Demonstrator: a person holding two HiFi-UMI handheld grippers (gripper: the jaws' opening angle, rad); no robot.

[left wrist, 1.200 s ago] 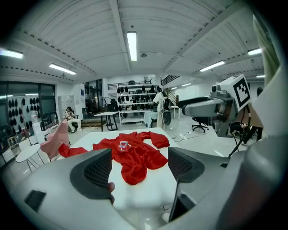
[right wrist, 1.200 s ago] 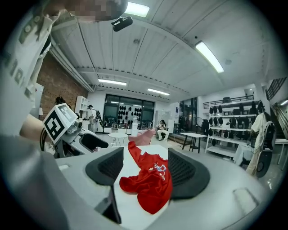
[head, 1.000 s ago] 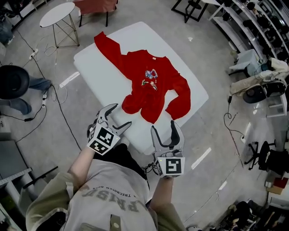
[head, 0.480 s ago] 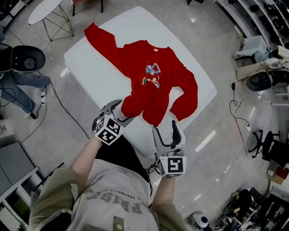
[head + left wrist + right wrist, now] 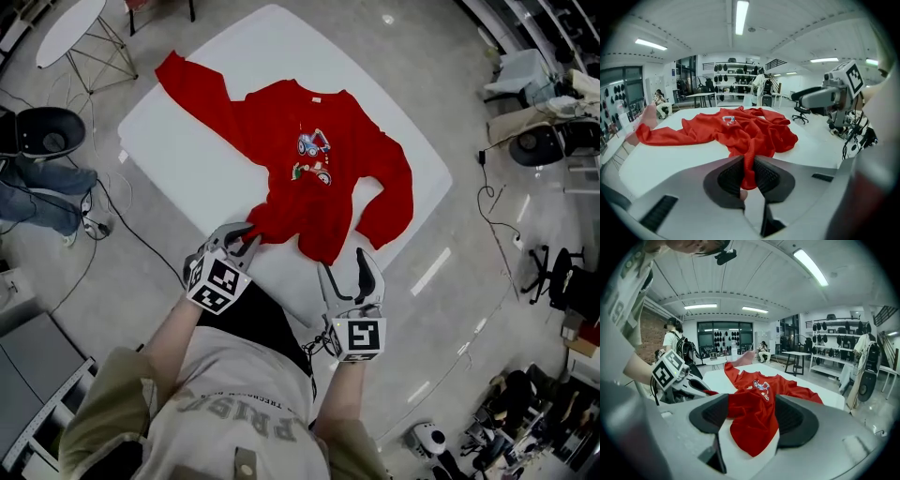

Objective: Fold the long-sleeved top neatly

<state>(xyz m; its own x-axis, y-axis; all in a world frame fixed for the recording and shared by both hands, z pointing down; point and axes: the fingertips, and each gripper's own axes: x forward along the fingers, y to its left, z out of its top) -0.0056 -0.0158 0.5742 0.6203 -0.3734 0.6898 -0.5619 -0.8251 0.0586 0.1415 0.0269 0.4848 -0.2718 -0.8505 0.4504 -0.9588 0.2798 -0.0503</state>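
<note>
White table (image 5: pixel 192 155) is carrying the whole job, and its near edge is lying just under both grippers. At that edge the left gripper (image 5: pixel 749 165) has just been closing and is now pinching a bunched ridge of red cloth between its pads: the near left part of the long-sleeved top's (image 5: pixel 300 178) hem. Beside it, the right gripper (image 5: pixel 345 272) is standing with its jaws well apart and gripping nothing; the hem's low point (image 5: pixel 323 248) is showing in the gap ahead of it, but the pads are not pressing on it.

Going by how the cloth is lying, folding seems barely begun. The body is spreading face up with its print showing, rumpled near the hem, and no fold is visible yet. Further out, the right-hand sleeve (image 5: pixel 394 192) is bending down along the body, while the other sleeve (image 5: pixel 187 80) is stretching away toward the table's far left corner, its cuff ending close to the edge. Straightening the hem, bringing in both sleeves and doubling the body are probably all still ahead.

Bare tabletop is lying open left of the body and beyond the collar; the right side is offering only a narrow strip. Past the table, a round side table (image 5: pixel 66 28) and a dark chair (image 5: pixel 42 131) are standing well apart from it.
</note>
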